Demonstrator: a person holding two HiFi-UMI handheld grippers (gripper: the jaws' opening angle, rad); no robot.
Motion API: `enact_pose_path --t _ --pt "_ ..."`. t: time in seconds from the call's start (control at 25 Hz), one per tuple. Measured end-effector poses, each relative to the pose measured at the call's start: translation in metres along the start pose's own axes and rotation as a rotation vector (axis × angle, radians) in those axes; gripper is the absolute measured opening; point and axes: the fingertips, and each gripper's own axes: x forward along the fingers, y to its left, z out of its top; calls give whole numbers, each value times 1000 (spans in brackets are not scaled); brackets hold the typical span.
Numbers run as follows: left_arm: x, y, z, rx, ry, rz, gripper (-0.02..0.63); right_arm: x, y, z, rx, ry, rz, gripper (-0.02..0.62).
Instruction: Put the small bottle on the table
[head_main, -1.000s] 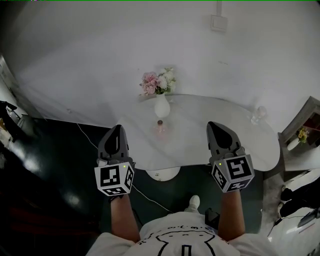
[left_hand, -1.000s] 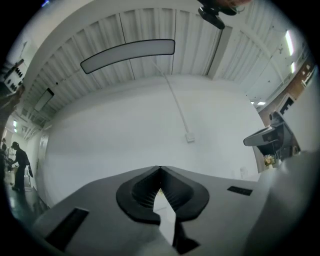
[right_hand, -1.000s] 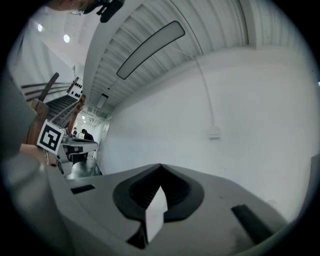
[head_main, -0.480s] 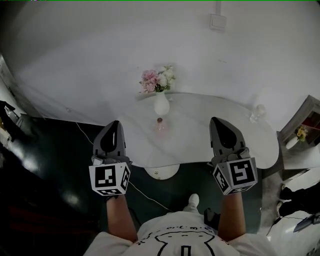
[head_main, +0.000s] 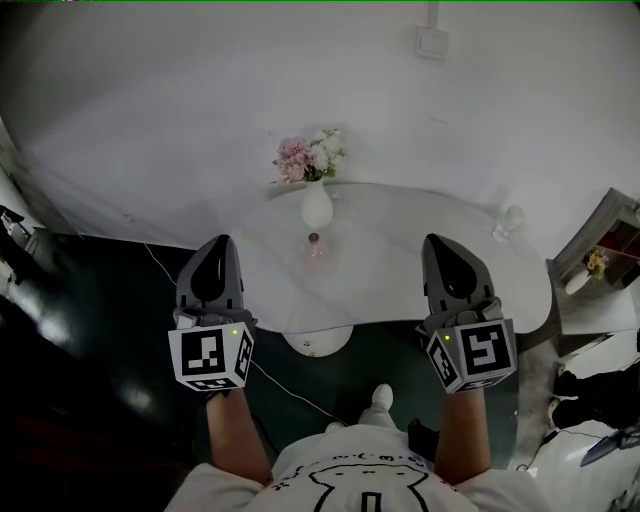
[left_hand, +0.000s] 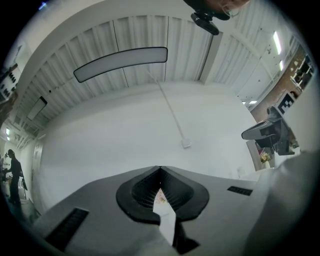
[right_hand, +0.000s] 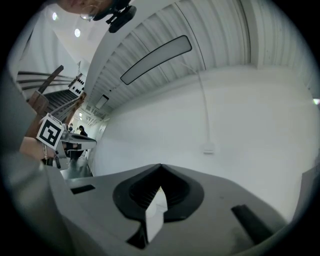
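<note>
Currently small bottle is standing on the surface just in front of the white vase, left tool and right tool are hovering either side of the vase, both clenched, empty.

Head camera looks steeply down over the person's forearms onto the left gripper, right gripper and white table; each gripper camera rides close behind its own jaws, facing the white wall, both sharing the wall box
</note>
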Motion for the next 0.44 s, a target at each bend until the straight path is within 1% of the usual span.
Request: enact_pose_path --t 0.2,0.44 --pt "0 0 -4 15 6 -3 5 -4 -2 -2 15 -4 -7 -8" --pt "2 6 -6 21 7 4 5 2 3 -2 -6 -1 2 -8"
